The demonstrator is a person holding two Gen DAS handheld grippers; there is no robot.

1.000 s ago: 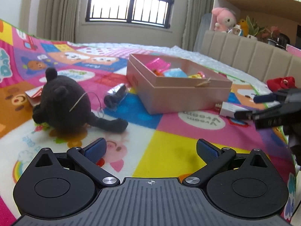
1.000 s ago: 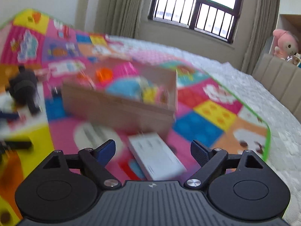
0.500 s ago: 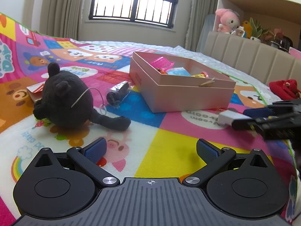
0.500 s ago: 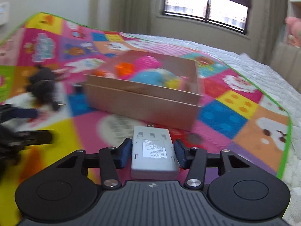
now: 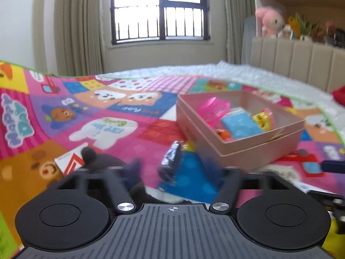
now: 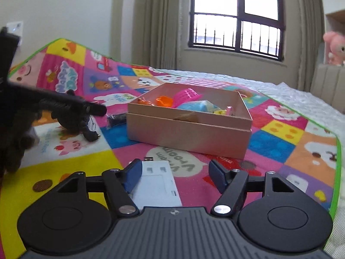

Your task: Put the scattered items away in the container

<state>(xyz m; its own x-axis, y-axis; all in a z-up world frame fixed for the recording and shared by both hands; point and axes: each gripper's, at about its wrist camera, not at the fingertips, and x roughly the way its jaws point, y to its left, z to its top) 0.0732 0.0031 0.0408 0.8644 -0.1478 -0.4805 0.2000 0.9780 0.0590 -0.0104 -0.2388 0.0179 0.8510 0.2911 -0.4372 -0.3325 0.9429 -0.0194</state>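
A pink box (image 5: 248, 157) (image 6: 187, 133) with several toys inside stands on the colourful mat. A black plush toy (image 5: 103, 164) (image 6: 73, 118) lies left of it, and a dark foil packet (image 5: 172, 161) (image 6: 117, 118) lies between the two. My left gripper (image 5: 175, 171) is blurred and closing. Its left finger is against the plush, the packet lies ahead between the jaws, and neither pad presses on anything. My right gripper (image 6: 175, 176) is opening. A flat white device (image 6: 157, 185) with a USB plug lies on the mat by its left finger, not gripped.
A red and white card (image 5: 71, 161) lies beside the plush. The mat's green edge (image 6: 336, 172) meets a white quilt (image 6: 301, 95) on the right. A beige headboard (image 5: 301, 60) with soft toys on top stands at the back right, and a red item (image 5: 338, 95) lies at the right edge.
My right gripper closed on the white device, then opened, and the device now lies on the mat. My left gripper moved forward up to the plush and packet, and its jaws narrowed.
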